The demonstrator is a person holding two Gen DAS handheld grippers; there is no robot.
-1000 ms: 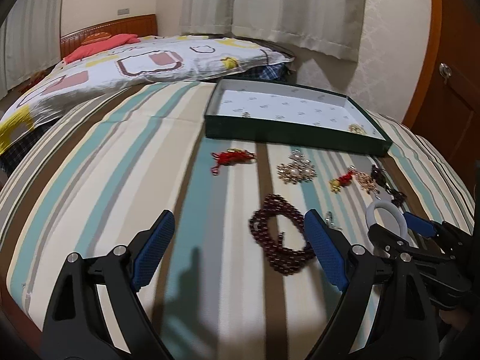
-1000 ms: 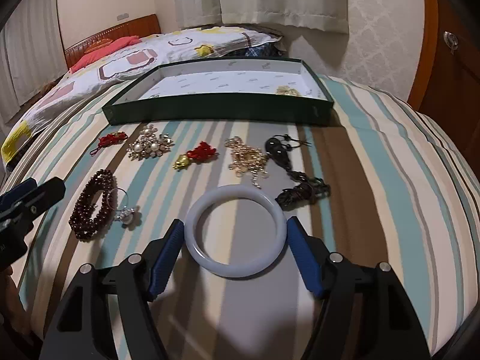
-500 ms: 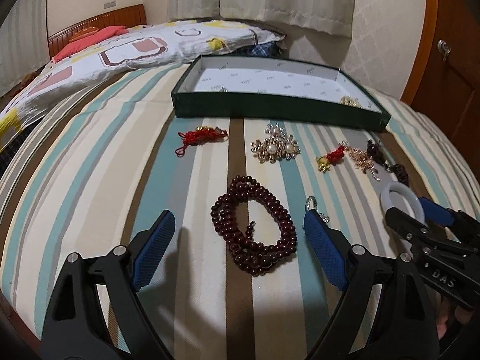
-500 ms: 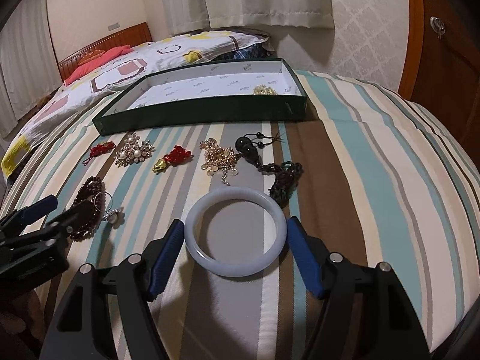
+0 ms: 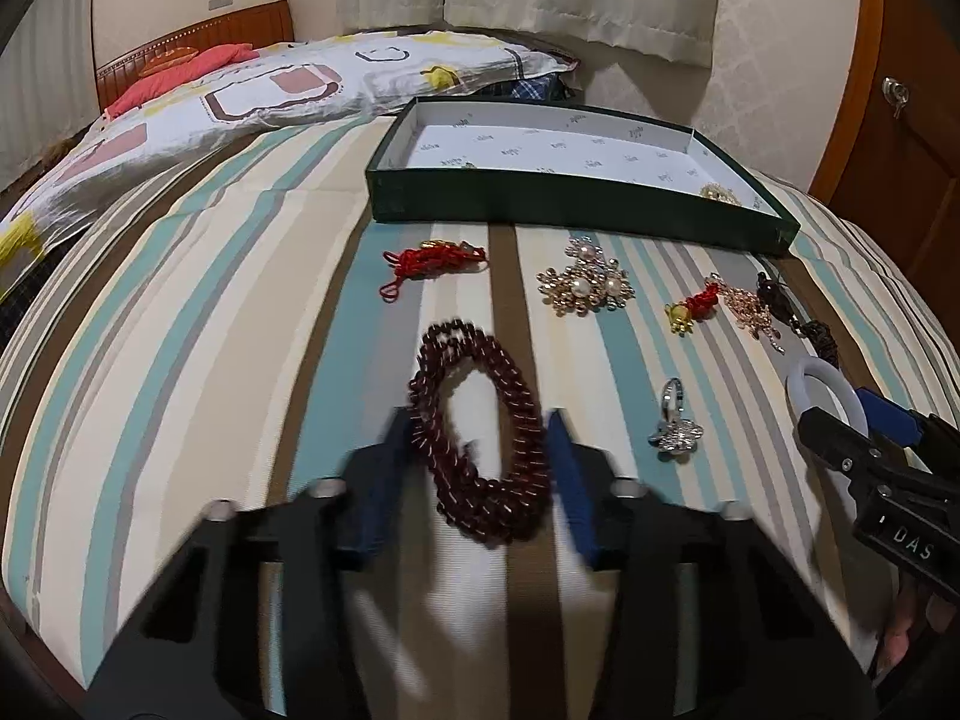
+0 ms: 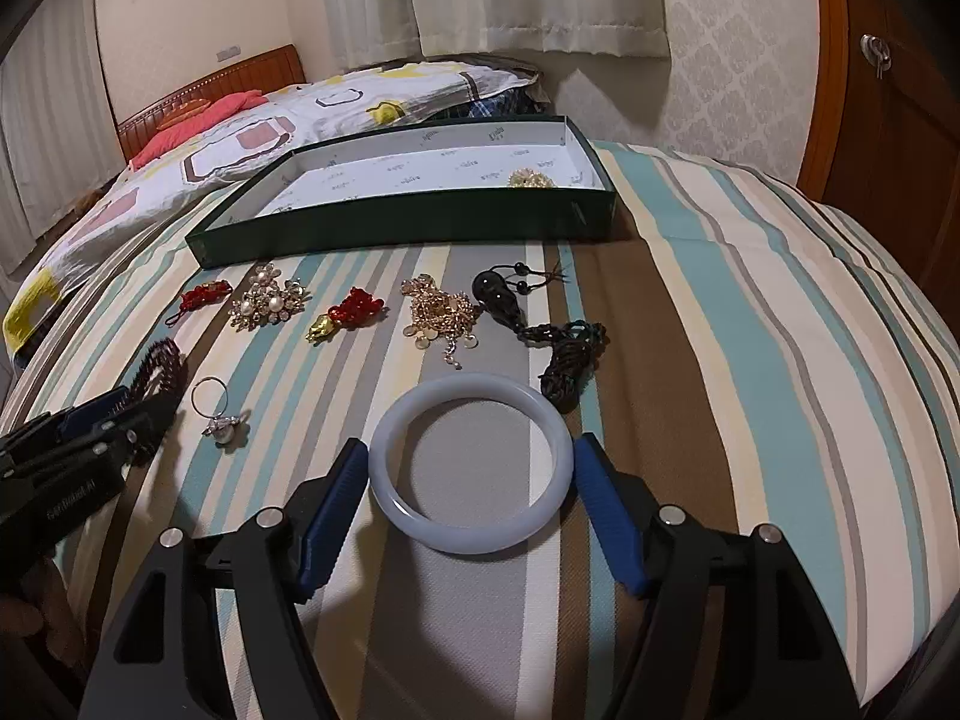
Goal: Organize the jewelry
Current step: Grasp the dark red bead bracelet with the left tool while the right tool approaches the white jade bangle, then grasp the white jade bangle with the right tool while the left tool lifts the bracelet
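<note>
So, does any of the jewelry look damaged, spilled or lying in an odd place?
Nothing looks damaged or spilled. The pieces lie apart on the striped cover. Only one gold brooch sits in the green box; the dark cord lies loosely bunched.

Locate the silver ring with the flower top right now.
The silver ring lies on the striped bedspread, right of the dark red bead bracelet in the left wrist view, and left of the white bangle in the right wrist view.

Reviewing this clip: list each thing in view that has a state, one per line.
left gripper: closing around the bead bracelet, blurred
bead bracelet: on the bedspread, between the fingers
right gripper: open around the white bangle
white bangle: lying flat
green box: open, gold brooch inside
</note>
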